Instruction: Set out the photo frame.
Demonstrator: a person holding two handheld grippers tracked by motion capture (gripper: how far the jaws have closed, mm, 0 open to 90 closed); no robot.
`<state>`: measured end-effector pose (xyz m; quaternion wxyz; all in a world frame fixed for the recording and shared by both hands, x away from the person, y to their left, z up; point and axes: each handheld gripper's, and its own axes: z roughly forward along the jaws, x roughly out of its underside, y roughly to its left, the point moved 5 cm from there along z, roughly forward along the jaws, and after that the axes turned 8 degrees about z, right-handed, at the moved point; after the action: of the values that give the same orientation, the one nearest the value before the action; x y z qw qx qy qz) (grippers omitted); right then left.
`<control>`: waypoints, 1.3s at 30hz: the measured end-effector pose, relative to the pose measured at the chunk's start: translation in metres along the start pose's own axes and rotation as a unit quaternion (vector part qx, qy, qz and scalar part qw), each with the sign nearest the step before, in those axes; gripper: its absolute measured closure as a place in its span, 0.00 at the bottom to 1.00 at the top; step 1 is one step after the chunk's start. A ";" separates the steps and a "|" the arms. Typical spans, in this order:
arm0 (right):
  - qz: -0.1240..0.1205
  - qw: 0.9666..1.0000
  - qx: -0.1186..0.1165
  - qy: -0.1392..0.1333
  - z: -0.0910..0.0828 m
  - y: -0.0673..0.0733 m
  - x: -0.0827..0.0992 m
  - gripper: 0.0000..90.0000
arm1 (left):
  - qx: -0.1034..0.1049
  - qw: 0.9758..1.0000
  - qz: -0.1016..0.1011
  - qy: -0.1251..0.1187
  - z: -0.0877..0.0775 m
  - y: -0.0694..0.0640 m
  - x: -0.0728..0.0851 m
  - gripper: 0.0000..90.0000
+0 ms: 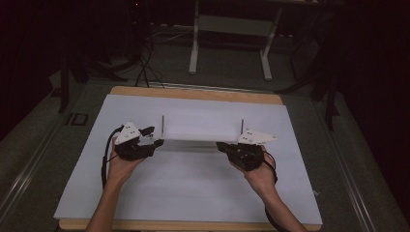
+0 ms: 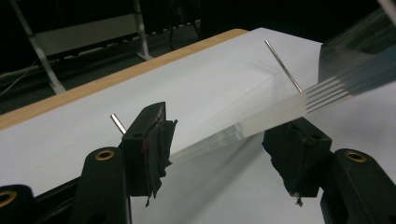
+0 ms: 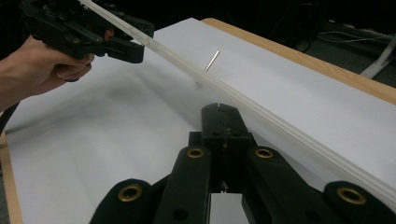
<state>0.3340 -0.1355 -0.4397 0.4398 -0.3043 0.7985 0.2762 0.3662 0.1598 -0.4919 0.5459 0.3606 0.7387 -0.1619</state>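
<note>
A clear panel [image 1: 200, 129] is held over the middle of the desk [image 1: 193, 94]. Its long axis runs left to right across the scene, roughly parallel to the desk's far edge. In the high view it looks like a pale, see-through sheet, with a thin metal pin [image 1: 162, 125] standing up at its left end and another pin [image 1: 241, 124] at its right end. In the left gripper view its edge shows as several thin clear layers stacked together.

The left gripper [image 1: 153, 137] is at the panel's left end. Its jaws stand wide; the panel's edge passes between them, and the pads do not press on it. No earlier picture to compare. The left hand [image 1: 121, 164] holds the gripper from below.

The right gripper [image 1: 223, 146] is at the near right corner of the panel. In the right gripper view its jaws are closed together, pad to pad, and the panel's edge runs past just beside them, on the far side. Whether they pinch any part of the panel I cannot tell. The right hand [image 1: 258, 174] is behind it.

The desk is wooden, and a large white sheet [image 1: 183, 188] covers most of it. The room is dark. Beyond the desk are grey floor, loose black cables [image 1: 145, 63] and the white legs of another frame [image 1: 229, 29].
</note>
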 end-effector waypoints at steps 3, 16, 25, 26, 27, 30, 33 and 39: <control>0.001 1.000 0.001 -0.002 0.000 -0.001 -0.001 1.00 | 0.003 1.000 0.004 0.000 0.002 0.000 -0.001 0.45; -0.007 1.000 0.008 -0.004 0.000 -0.003 -0.007 1.00 | 0.005 1.000 0.002 -0.017 0.007 0.002 -0.002 0.50; -0.009 1.000 0.010 -0.011 -0.005 -0.006 -0.011 1.00 | 0.004 1.000 -0.009 -0.010 0.009 0.005 -0.006 0.50; -0.010 1.000 0.011 -0.012 -0.005 -0.007 -0.010 1.00 | 0.004 1.000 -0.009 -0.010 0.009 0.006 -0.006 0.50; -0.009 1.000 0.012 -0.011 -0.006 -0.009 -0.009 1.00 | 0.005 1.000 -0.011 -0.008 0.009 0.006 -0.007 0.50; -0.003 1.000 0.014 -0.012 -0.006 -0.013 -0.007 0.97 | 0.003 1.000 -0.015 -0.009 0.010 0.008 -0.008 0.50; 0.000 1.000 0.018 -0.008 -0.005 -0.017 -0.003 0.95 | 0.003 1.000 -0.017 -0.009 0.011 0.010 -0.010 0.51; -0.001 0.999 0.034 -0.007 -0.006 -0.026 0.000 0.94 | 0.004 1.000 -0.022 -0.007 0.012 0.013 -0.012 0.51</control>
<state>0.3495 -0.1571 -0.4419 0.4561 -0.2884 0.8037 0.2508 0.3853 0.1564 -0.4831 0.5460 0.3450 0.7421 -0.1797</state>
